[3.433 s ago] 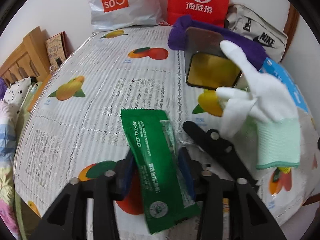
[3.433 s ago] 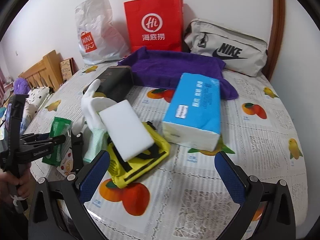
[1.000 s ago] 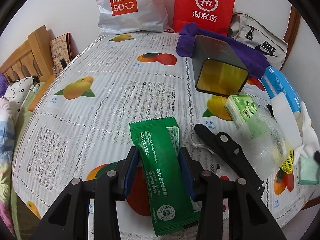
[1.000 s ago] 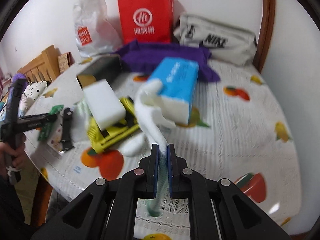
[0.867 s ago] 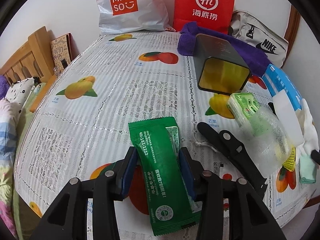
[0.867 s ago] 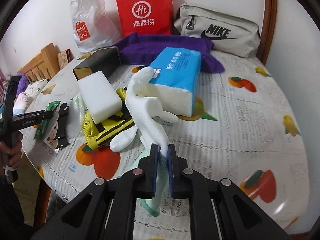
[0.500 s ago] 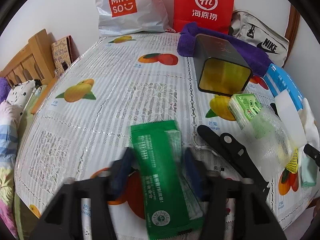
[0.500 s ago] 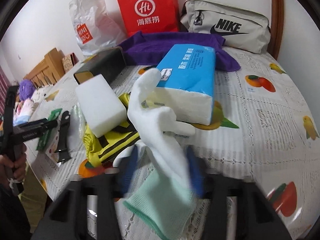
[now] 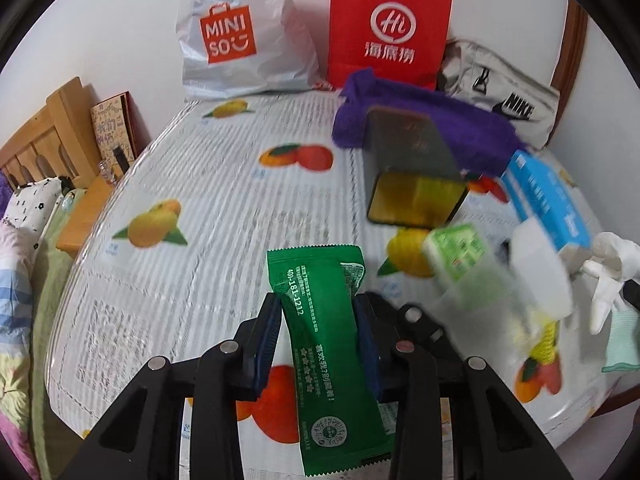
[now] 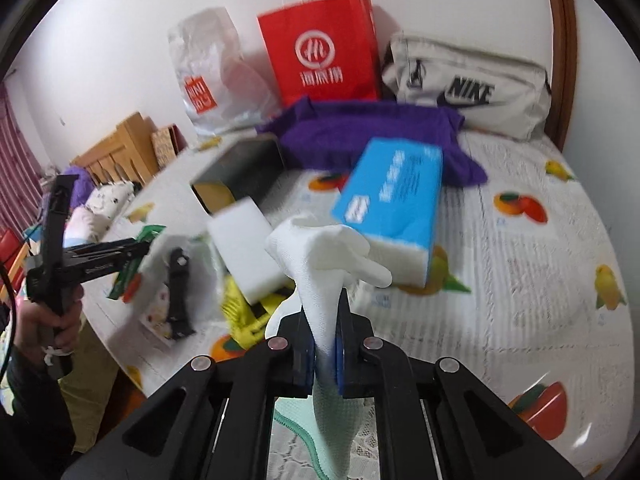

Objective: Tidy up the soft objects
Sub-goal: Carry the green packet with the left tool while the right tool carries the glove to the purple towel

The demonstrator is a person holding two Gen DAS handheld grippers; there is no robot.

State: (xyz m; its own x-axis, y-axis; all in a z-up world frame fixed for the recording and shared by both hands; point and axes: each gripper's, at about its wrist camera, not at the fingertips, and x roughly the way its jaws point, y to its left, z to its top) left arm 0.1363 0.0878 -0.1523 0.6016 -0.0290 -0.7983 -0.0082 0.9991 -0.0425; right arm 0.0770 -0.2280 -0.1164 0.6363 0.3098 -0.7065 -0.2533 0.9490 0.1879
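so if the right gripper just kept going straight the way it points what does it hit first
Most likely the blue tissue pack, right behind the white glove that the right gripper is pinching. The white sponge block sits slightly left of that line. Depth is hard to judge.

**Even indoor light, fisheye bend, motion blur**

Soft, bright room light falls evenly, with faint shadows and no harsh glare. Both views bulge, ringed by black corners. The blue tissue pack (image 10: 394,196) and white sponge (image 9: 540,268) smear with motion blur.
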